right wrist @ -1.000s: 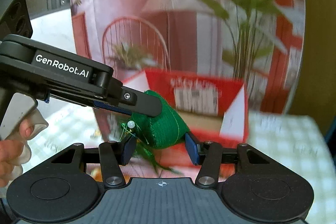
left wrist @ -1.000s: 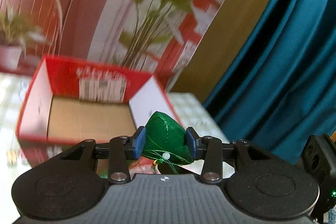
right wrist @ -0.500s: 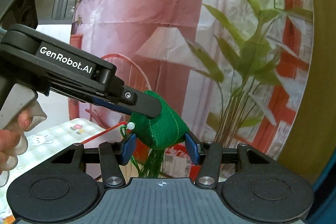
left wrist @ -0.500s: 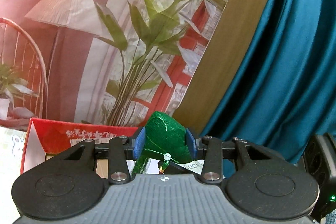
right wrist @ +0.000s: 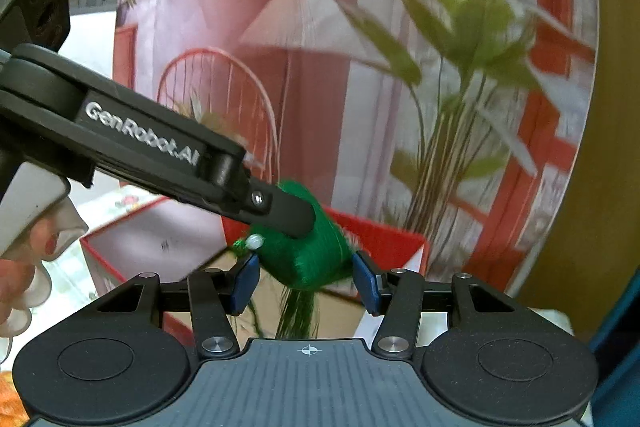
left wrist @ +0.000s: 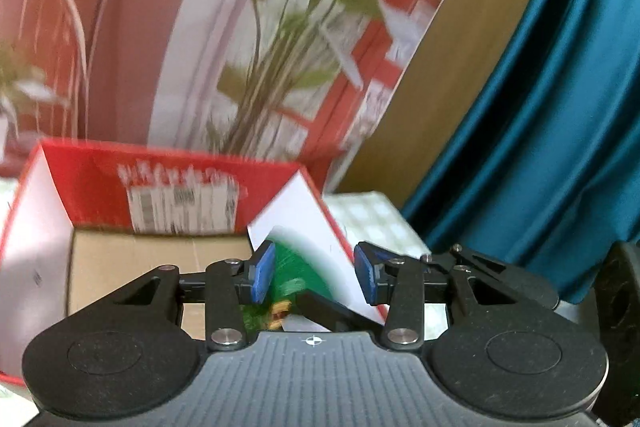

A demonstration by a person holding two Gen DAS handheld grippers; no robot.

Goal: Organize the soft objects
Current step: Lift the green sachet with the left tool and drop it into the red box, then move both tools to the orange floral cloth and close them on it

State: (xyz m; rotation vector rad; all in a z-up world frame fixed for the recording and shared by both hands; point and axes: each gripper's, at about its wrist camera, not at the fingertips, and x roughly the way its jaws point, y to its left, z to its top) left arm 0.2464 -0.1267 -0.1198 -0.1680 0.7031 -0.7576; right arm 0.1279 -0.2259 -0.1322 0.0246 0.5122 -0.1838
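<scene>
In the left wrist view, the left gripper (left wrist: 314,273) is seen with its blue pads spread apart. The green soft object (left wrist: 298,273) is blurred and lies between them, a little lower, over the open red box (left wrist: 100,187); contact with the pads cannot be told here.

In the right wrist view, the same green soft object (right wrist: 310,253) is shown more clearly: one finger of the left gripper (right wrist: 286,213) rests on its top (the other finger is hidden). The right gripper (right wrist: 306,281) is spread wide, just beside the object without touching. The tassel hangs down toward the box (right wrist: 380,235), so the coming drop is judged to go straight down.
</scene>
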